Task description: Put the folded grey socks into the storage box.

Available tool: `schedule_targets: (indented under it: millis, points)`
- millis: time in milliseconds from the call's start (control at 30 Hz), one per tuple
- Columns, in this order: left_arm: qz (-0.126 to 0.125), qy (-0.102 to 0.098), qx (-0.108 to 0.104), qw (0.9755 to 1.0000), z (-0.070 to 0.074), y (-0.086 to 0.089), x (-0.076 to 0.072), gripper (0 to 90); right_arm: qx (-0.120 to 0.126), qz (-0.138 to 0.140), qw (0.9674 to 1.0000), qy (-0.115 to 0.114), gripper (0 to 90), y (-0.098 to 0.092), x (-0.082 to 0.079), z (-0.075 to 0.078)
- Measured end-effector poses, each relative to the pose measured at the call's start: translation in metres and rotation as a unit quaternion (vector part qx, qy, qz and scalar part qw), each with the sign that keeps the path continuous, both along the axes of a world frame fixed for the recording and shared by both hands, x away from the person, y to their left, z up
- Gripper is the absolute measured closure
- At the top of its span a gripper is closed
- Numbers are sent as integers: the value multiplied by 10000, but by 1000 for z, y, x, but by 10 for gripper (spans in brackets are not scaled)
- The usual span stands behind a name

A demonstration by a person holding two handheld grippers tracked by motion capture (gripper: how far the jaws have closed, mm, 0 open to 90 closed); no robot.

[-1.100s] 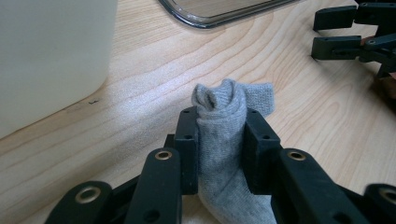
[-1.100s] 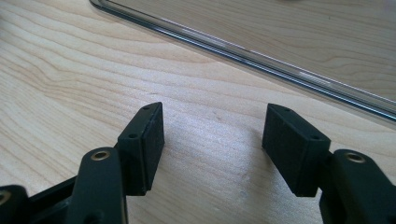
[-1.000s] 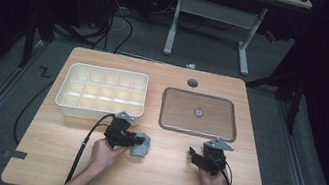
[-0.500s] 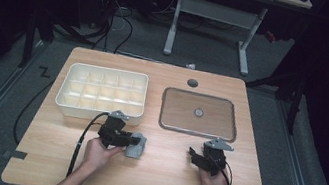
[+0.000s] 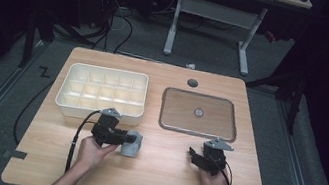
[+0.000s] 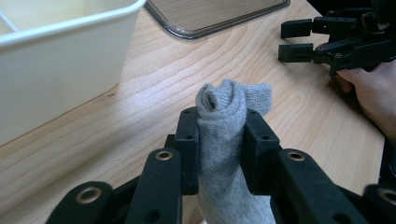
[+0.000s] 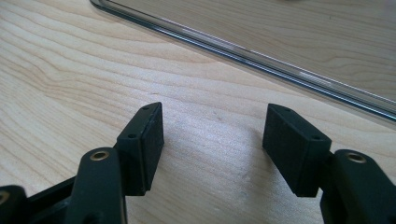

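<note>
A rolled grey sock is pinched between the black jaws of my left gripper, just above the wooden table in front of the white bin. The sock's rolled end sticks out past the pads. My right gripper rests low over the table at the front right, open, with bare wood between its pads. The left gripper view shows that same right gripper farther off, jaws apart, held in a hand.
A white compartment bin stands at the left rear, close behind the left gripper. A clear flat lid with a rounded rim lies at the right rear, just beyond the right gripper. Cables trail from both grippers.
My left gripper has shifted a little to the left and risen slightly, carrying the sock with it. The right gripper has stayed put.
</note>
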State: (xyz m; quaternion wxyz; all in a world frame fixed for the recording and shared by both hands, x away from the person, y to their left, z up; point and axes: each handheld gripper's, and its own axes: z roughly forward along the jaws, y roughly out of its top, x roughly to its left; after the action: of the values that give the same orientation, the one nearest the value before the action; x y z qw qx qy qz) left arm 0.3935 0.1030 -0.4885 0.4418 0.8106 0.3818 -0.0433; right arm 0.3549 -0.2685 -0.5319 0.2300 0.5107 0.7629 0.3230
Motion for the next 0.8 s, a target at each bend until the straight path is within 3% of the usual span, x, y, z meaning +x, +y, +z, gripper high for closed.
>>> schedule_targets:
  millis: [233, 367, 433, 800]
  points:
    - [105, -8, 72, 9999, 7, 12, -2, 712, -3, -1, 10000, 1, 388, 0, 0, 0]
    - [127, -99, 40, 9999, 15, 17, -2, 713, -3, 0, 10000, 1, 388, 0, 0, 0]
    - [139, -80, -73, 9998, 18, 21, -2, 713, -3, -1, 10000, 1, 388, 0, 0, 0]
    - [259, -140, -109, 9995, 23, 30, -3, 713, -1, 1, 10000, 4, 385, 0, 0, 0]
